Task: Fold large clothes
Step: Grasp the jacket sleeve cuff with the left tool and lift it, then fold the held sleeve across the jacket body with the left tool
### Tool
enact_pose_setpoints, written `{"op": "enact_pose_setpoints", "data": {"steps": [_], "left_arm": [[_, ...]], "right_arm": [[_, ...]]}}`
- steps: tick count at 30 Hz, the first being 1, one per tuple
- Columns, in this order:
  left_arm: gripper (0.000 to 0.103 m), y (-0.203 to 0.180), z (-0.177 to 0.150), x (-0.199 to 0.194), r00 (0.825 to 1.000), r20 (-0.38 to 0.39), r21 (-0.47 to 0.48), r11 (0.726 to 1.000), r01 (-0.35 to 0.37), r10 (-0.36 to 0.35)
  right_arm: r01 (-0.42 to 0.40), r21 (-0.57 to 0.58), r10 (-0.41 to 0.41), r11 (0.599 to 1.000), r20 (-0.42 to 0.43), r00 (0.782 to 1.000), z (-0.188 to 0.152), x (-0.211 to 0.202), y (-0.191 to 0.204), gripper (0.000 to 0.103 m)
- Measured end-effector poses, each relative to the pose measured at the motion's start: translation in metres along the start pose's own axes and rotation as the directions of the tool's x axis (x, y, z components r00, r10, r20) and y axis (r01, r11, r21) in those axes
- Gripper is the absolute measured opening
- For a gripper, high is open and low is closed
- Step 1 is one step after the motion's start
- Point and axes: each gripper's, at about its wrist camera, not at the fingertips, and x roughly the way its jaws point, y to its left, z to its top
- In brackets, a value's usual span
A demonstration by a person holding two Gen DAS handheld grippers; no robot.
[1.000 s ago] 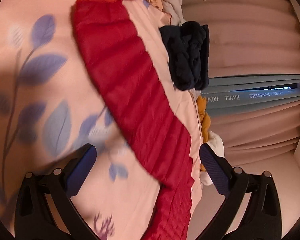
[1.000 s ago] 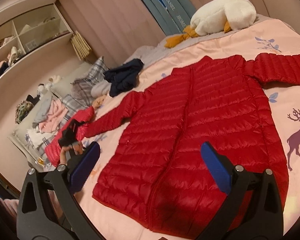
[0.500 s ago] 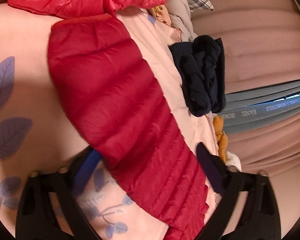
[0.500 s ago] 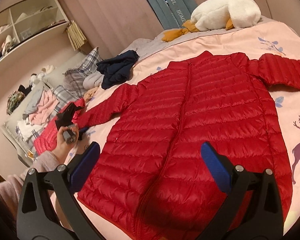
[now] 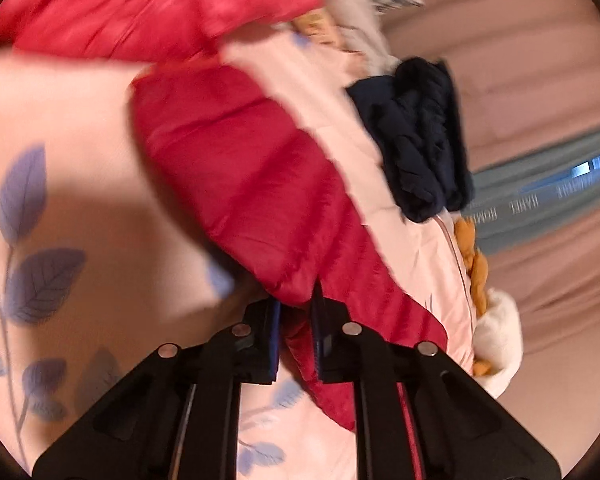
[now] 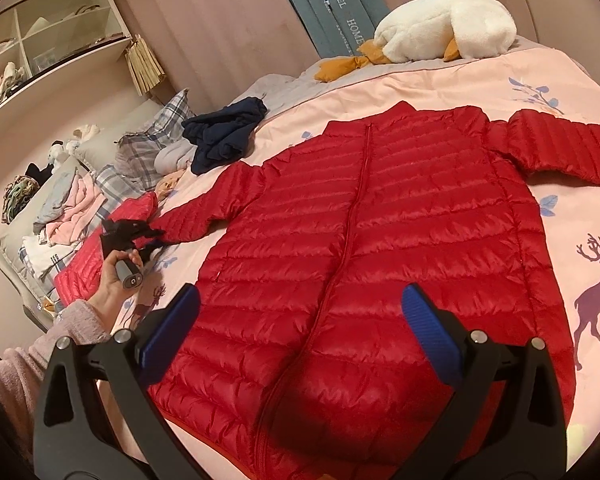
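A red quilted puffer jacket (image 6: 364,248) lies flat, front up, on the pink bedspread (image 6: 452,84), sleeves spread to both sides. My left gripper (image 5: 296,320) is shut on the jacket's left sleeve (image 5: 252,184) near the cuff; in the right wrist view it (image 6: 156,236) shows at that sleeve's end. My right gripper (image 6: 300,328) is open and empty, hovering above the jacket's hem.
A dark navy garment (image 6: 224,132) lies at the bed's far left, beside plaid cushions (image 6: 156,136). A white plush duck (image 6: 444,28) rests at the headboard. A second, brighter red garment (image 5: 148,4) lies just beyond the cuff. Shelves (image 6: 44,36) stand at the left.
My left gripper moved onto the sleeve and closed on it near the cuff. My right gripper stayed open and drifted slightly nearer the hem.
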Motion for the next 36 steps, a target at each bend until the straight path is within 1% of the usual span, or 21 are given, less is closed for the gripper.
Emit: {"op": "enact_pose_setpoints", "data": {"steps": [3, 5, 6, 8, 10, 12, 14, 15, 16, 18, 22, 24, 25, 27, 29, 30, 31, 32, 33, 34, 36], "left_arm": [[0.011, -0.034, -0.001, -0.015, 1.0, 0.025, 0.114, 0.993, -0.008, 0.005], [0.011, -0.063, -0.008, -0.027, 0.999, 0.042, 0.214, 0.977, -0.014, 0.005], [0.011, -0.077, -0.012, -0.031, 0.999, 0.049, 0.26, 0.965, -0.019, 0.006], [0.011, -0.109, -0.028, -0.042, 0.998, 0.058, 0.372, 0.928, -0.019, -0.003], [0.011, -0.138, -0.049, -0.05, 0.998, 0.065, 0.476, 0.879, -0.023, -0.01], [0.011, -0.163, -0.073, -0.054, 0.998, 0.067, 0.571, 0.82, -0.028, -0.012], [0.011, -0.193, -0.109, -0.056, 0.998, 0.068, 0.688, 0.725, -0.039, -0.011], [0.011, -0.202, -0.123, -0.056, 0.998, 0.064, 0.725, 0.688, -0.04, -0.008], [0.011, -0.215, -0.144, -0.053, 0.999, 0.049, 0.769, 0.638, -0.034, -0.007], [0.012, -0.228, -0.176, -0.048, 1.0, 0.005, 0.816, 0.578, 0.001, -0.009], [0.012, -0.24, -0.234, -0.029, 0.998, -0.053, 0.875, 0.483, 0.03, 0.033], [0.012, -0.24, -0.258, -0.017, 0.994, -0.086, 0.885, 0.464, 0.045, 0.066], [0.012, -0.239, -0.265, -0.012, 0.992, -0.1, 0.885, 0.463, 0.052, 0.079], [0.013, -0.236, -0.276, 0.0, 0.985, -0.133, 0.877, 0.476, 0.065, 0.112], [0.013, -0.232, -0.287, 0.009, 0.972, -0.191, 0.864, 0.493, 0.102, 0.135], [0.02, -0.232, -0.289, 0.01, 0.97, -0.199, 0.863, 0.494, 0.107, 0.138], [0.045, -0.228, -0.29, 0.01, 0.966, -0.216, 0.858, 0.499, 0.12, 0.141], [0.059, -0.225, -0.29, 0.009, 0.964, -0.23, 0.85, 0.51, 0.131, 0.134], [0.078, -0.219, -0.287, 0.005, 0.964, -0.237, 0.842, 0.521, 0.14, 0.123], [0.079, -0.213, -0.284, -0.004, 0.966, -0.242, 0.834, 0.53, 0.156, 0.097], [0.079, -0.204, -0.279, -0.014, 0.962, -0.263, 0.823, 0.537, 0.185, 0.072]], "right_arm": [[-0.008, 0.006, 0.008, 1.0, 0.008, 1.0, -0.001, -0.005, 0.0, 0.101], [-0.01, 0.007, 0.01, 1.0, 0.012, 1.0, -0.003, -0.009, -0.001, 0.101], [-0.011, 0.008, 0.01, 1.0, 0.018, 1.0, -0.004, -0.012, -0.002, 0.101], [-0.012, 0.009, 0.011, 1.0, 0.024, 1.0, -0.006, -0.017, -0.003, 0.101], [-0.011, 0.016, 0.01, 1.0, 0.03, 1.0, -0.007, -0.023, -0.006, 0.101], [-0.009, 0.024, 0.009, 1.0, 0.034, 0.999, -0.008, -0.027, -0.007, 0.101], [-0.003, 0.038, 0.002, 0.999, 0.041, 0.999, -0.009, -0.033, -0.012, 0.101], [-0.001, 0.043, -0.001, 0.999, 0.043, 0.999, -0.009, -0.034, -0.014, 0.101], [0.002, 0.056, -0.004, 0.998, 0.047, 0.999, -0.009, -0.037, -0.017, 0.101], [0.005, 0.074, -0.009, 0.997, 0.05, 0.999, -0.01, -0.04, -0.023, 0.101], [0.018, 0.112, -0.023, 0.994, 0.043, 0.999, -0.013, -0.042, -0.035, 0.101], [0.022, 0.14, -0.027, 0.99, 0.035, 0.999, -0.015, -0.042, -0.044, 0.101], [0.02, 0.154, -0.026, 0.988, 0.031, 0.999, -0.017, -0.042, -0.048, 0.101], [0.019, 0.189, -0.023, 0.982, 0.019, 1.0, -0.019, -0.04, -0.058, 0.101], [0.019, 0.229, -0.02, 0.973, -0.001, 1.0, -0.02, -0.036, -0.068, 0.101], [0.02, 0.243, -0.018, 0.97, -0.008, 1.0, -0.021, -0.035, -0.071, 0.101], [0.019, 0.254, -0.016, 0.967, -0.016, 1.0, -0.019, -0.032, -0.075, 0.101], [0.019, 0.256, -0.014, 0.967, -0.02, 1.0, -0.017, -0.03, -0.076, 0.101], [0.017, 0.253, -0.012, 0.967, -0.023, 1.0, -0.012, -0.028, -0.077, 0.101], [0.01, 0.25, -0.004, 0.968, -0.023, 1.0, -0.007, -0.025, -0.076, 0.101], [-0.021, 0.242, 0.027, 0.97, -0.024, 0.999, 0.011, -0.014, -0.073, 0.101]]}}
